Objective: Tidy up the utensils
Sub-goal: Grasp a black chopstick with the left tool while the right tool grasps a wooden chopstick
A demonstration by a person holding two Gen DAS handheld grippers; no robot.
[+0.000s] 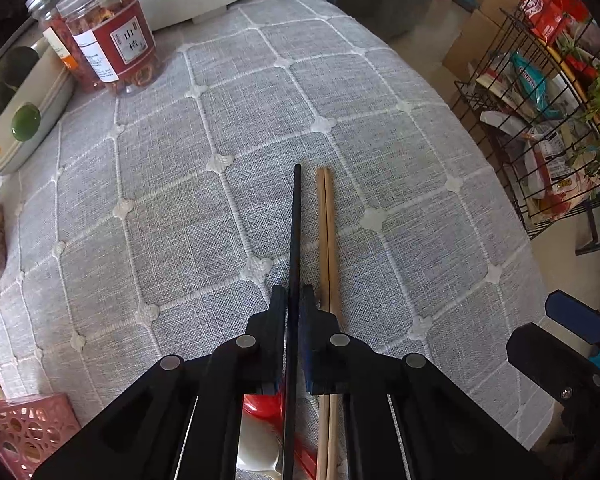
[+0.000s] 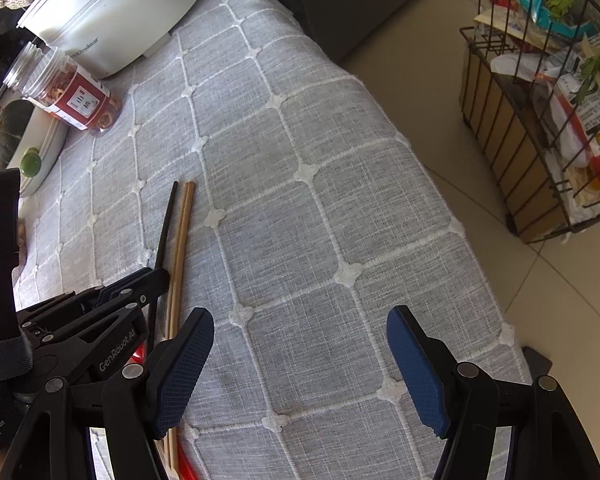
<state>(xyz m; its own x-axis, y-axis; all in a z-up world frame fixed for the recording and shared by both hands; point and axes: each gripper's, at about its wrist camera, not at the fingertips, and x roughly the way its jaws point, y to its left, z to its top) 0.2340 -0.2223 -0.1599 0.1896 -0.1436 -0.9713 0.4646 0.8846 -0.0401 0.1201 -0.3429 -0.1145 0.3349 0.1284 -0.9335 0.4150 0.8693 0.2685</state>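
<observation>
Left wrist view, going left to right: a pink basket (image 1: 24, 432) sits at the near-left corner of the worktop (image 1: 180, 200), red-labelled jars (image 1: 116, 40) stand far off at the back, and in the middle the left claw (image 1: 294, 300) has closed tight on a black chopstick (image 1: 296, 220). Just beside it on the right lies a pair of wooden chopsticks (image 1: 327, 232), side by side on the grey cloth and not gripped. A red and white spoon (image 1: 260, 432) shows under the claw. Farther right, the right claw (image 2: 300, 360) hangs with its pads wide apart over bare cloth, holding nothing.

The risk is in the grip. The black chopstick is thin and smooth and appears pinched nearer one end, so on lifting it could pivot or slide out between the pads. The claw's right finger also sits touching or nearly touching the wooden pair, so a sideways move could drag them out of line.
</observation>
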